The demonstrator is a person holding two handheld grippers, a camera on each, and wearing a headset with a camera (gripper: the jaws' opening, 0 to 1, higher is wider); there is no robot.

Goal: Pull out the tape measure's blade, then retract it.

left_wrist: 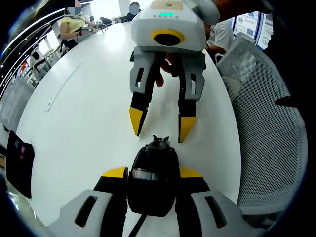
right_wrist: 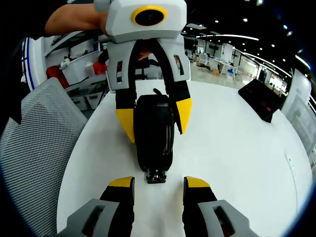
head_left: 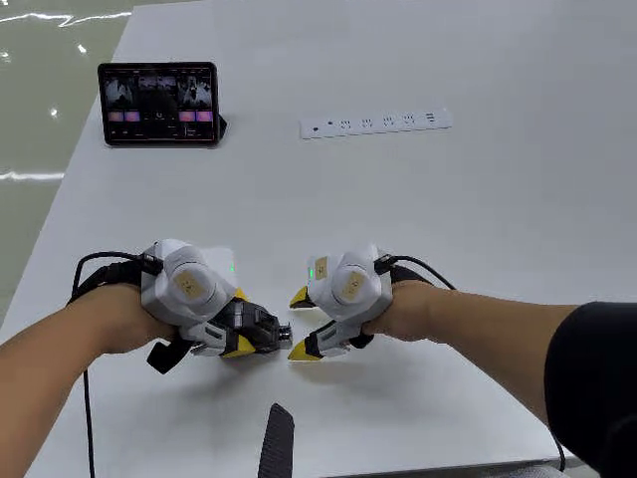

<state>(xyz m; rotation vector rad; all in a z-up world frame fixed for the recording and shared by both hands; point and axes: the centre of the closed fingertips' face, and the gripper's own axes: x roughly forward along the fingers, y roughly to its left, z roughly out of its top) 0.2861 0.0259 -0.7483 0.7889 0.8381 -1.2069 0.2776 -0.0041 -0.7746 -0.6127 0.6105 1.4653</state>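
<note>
Two grippers face each other tip to tip, low over the white table (head_left: 478,219). The left gripper (head_left: 241,321) is clamped on the black tape measure (head_left: 257,324), its yellow-tipped jaws pressed against the case's two sides. In the left gripper view the tape measure (left_wrist: 153,182) sits between the left gripper (left_wrist: 152,173)'s jaws with its hook end (left_wrist: 159,140) pointing away, toward the right gripper (left_wrist: 161,126).

The right gripper (right_wrist: 159,182) stands wide, holding nothing. In the right gripper view the hook end (right_wrist: 155,176) lies just at the mouth of these parted jaws, centred between the tips and touching neither. No length of blade shows beyond the case (right_wrist: 154,133).

Farther back on the table are a tablet (head_left: 159,103) and a white power strip (head_left: 375,123).
</note>
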